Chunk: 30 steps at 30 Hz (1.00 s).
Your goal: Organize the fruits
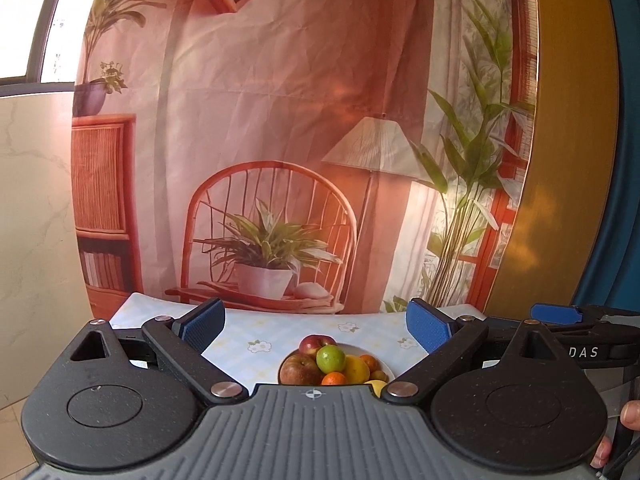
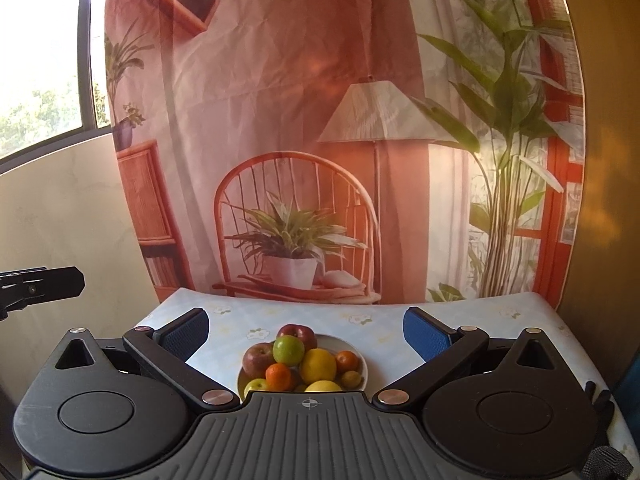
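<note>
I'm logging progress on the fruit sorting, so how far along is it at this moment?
Nothing looks sorted yet: the apples, the green apple, the lemon and the oranges are all piled together on the white plate. Nothing is in hand either; the left claw and the right claw are both open and empty, held short of the plate. All the fruit is left to be picked off and arranged.

Bare surface [image 2: 248,316] lies all around the plate [image 2: 352,346] of piled fruit [image 2: 318,366]; a hanging backdrop [image 2: 280,120] closes off the far edge.
</note>
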Tool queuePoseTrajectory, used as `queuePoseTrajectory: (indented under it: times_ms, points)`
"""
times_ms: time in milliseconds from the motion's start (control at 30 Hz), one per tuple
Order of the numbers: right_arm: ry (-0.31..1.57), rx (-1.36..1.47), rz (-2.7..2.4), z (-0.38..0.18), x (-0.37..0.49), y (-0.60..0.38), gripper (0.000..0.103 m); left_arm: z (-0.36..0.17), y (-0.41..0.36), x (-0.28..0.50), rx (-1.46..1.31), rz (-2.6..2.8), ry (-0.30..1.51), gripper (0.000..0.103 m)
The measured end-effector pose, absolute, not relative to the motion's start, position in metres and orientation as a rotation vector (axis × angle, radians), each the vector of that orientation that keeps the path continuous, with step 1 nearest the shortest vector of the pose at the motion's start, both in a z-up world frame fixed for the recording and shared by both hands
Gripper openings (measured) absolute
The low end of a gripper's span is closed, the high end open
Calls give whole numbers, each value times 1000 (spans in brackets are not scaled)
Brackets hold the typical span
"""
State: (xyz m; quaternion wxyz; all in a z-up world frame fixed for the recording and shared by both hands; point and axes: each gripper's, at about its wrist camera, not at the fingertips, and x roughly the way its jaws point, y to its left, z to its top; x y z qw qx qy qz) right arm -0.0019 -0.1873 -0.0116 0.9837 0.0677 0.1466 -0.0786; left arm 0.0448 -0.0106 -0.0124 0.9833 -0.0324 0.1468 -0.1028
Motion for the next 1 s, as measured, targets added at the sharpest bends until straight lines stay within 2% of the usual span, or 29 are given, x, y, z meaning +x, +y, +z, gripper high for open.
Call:
queuePoseTrajectory:
  times_ms: [1000]
  points:
    - [289, 134, -175, -10, -7, -187, 103, -10, -14, 39, -22, -178, 288, 98]
